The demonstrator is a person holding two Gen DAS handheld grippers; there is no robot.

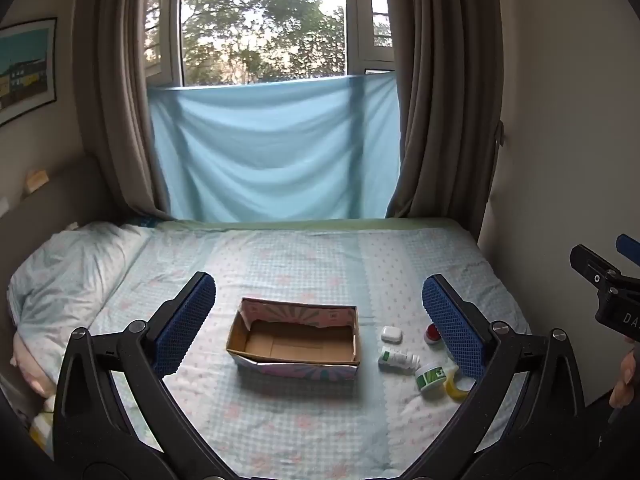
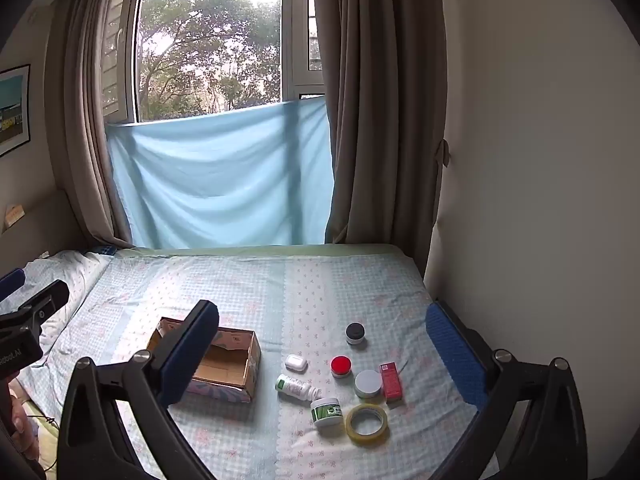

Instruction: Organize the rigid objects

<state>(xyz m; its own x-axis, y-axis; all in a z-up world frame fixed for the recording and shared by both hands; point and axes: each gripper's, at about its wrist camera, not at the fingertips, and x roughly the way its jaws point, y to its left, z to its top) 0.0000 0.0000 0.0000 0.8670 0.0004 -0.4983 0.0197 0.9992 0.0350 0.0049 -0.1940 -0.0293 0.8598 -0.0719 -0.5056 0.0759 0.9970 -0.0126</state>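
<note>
Both tools hang above the bed [image 2: 248, 280] with nothing between their pads; the left gripper [image 1: 319, 312] has its jaws spread wide, and the open cardboard box [image 1: 294, 340] lies straight ahead between its fingers, its inside bare; the right gripper [image 2: 322, 344] is likewise fully parted, holding nothing; the box [image 2: 224, 364] sits just behind its left finger, partly hidden by it. Ahead of the right gripper and between its fingers lies the cluster of small things: a black-lidded jar [image 2: 355, 333] farthest off, a white earbud case [image 2: 296, 363] and a red-lidded jar [image 2: 341, 366] nearer, then a white bottle [image 2: 298, 387] on its side, a grey-lidded jar [image 2: 368, 384] and a red carton [image 2: 391, 381] just beside it; closest of all, a green-labelled tub [image 2: 327, 412] touching a roll of yellow tape [image 2: 367, 424]; from the left wrist view these lie off toward the right finger, which covers some of them.
</note>
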